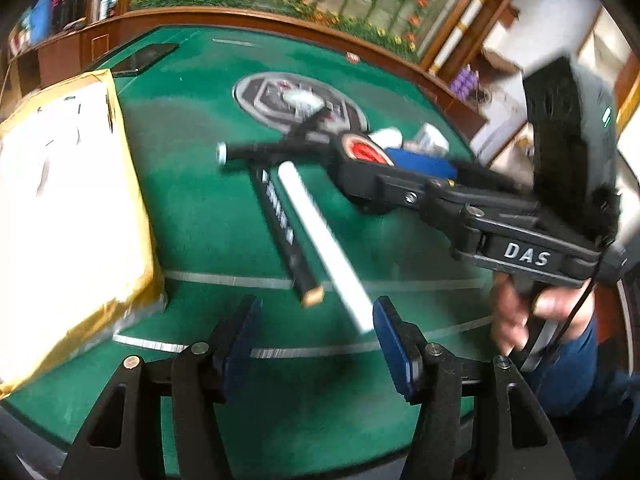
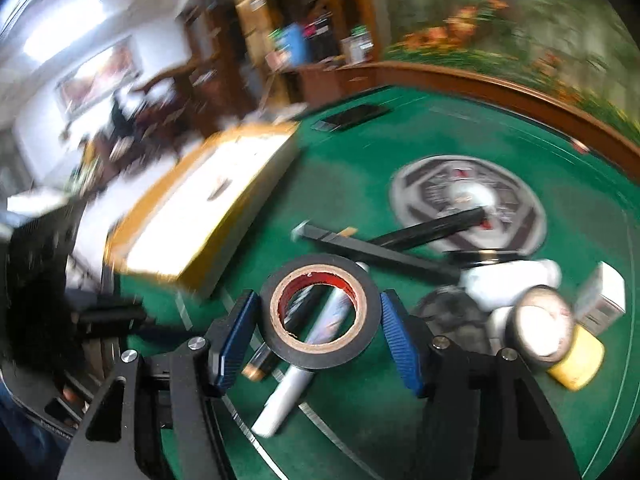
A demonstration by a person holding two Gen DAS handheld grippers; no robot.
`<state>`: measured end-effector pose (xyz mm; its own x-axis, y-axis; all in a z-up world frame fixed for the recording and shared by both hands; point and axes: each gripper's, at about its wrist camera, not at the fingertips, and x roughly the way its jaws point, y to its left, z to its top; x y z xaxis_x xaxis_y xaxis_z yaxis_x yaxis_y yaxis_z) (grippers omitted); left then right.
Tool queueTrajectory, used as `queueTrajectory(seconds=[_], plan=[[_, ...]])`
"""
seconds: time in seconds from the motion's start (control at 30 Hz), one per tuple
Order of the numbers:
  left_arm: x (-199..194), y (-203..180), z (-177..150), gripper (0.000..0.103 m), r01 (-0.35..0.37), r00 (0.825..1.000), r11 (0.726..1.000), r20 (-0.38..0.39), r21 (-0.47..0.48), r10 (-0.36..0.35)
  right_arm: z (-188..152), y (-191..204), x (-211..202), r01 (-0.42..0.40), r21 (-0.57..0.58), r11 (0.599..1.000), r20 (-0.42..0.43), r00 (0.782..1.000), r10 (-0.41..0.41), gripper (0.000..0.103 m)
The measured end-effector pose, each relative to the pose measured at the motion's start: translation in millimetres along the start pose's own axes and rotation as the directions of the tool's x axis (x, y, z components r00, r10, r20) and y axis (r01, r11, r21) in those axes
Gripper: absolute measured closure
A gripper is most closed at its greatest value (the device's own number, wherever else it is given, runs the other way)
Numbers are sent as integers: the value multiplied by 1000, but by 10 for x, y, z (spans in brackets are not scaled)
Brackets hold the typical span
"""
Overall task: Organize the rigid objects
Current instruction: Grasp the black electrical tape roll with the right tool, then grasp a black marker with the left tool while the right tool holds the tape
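A black tape roll (image 2: pixel 320 316) with a red inner rim sits between the fingers of my right gripper (image 2: pixel 316 320), which is shut on it above the green table. That roll also shows in the left wrist view (image 1: pixel 362 152), held by the right gripper (image 1: pixel 348 156). A white tube (image 1: pixel 324 240) and a black stick (image 1: pixel 284 228) lie side by side on the felt; both show in the right wrist view under the roll, the white tube (image 2: pixel 288 392) and the black stick (image 2: pixel 384 256). My left gripper (image 1: pixel 316 340) is open and empty, just short of the tube's near end.
A yellow-edged flat box (image 1: pixel 68 216) lies at the left, also in the right wrist view (image 2: pixel 208 216). A round centre panel (image 1: pixel 296 100) is set in the table. A phone (image 1: pixel 140 60) lies far left. White bottles, a yellow-based jar (image 2: pixel 556 340) and a blue object (image 1: pixel 420 160) sit at the right.
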<state>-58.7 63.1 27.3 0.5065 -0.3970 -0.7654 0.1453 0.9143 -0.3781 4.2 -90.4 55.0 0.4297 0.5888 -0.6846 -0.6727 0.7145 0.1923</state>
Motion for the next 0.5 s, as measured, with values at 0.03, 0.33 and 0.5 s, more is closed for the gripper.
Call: queueTrajectory(seconds=[0.03, 0.33, 0.5], plan=[[21, -6, 54, 41, -9, 1000, 1000, 3, -12, 9, 15, -79, -19, 9, 34, 999, 7, 1000, -9, 41], [475, 104, 512, 73, -181, 983, 982, -51, -50, 179, 62, -417, -147, 7, 210, 978, 44, 999, -17, 41], [664, 66, 611, 75, -253, 966, 967, -50, 0, 253, 45, -377, -158, -12, 210, 978, 48, 999, 2, 41]])
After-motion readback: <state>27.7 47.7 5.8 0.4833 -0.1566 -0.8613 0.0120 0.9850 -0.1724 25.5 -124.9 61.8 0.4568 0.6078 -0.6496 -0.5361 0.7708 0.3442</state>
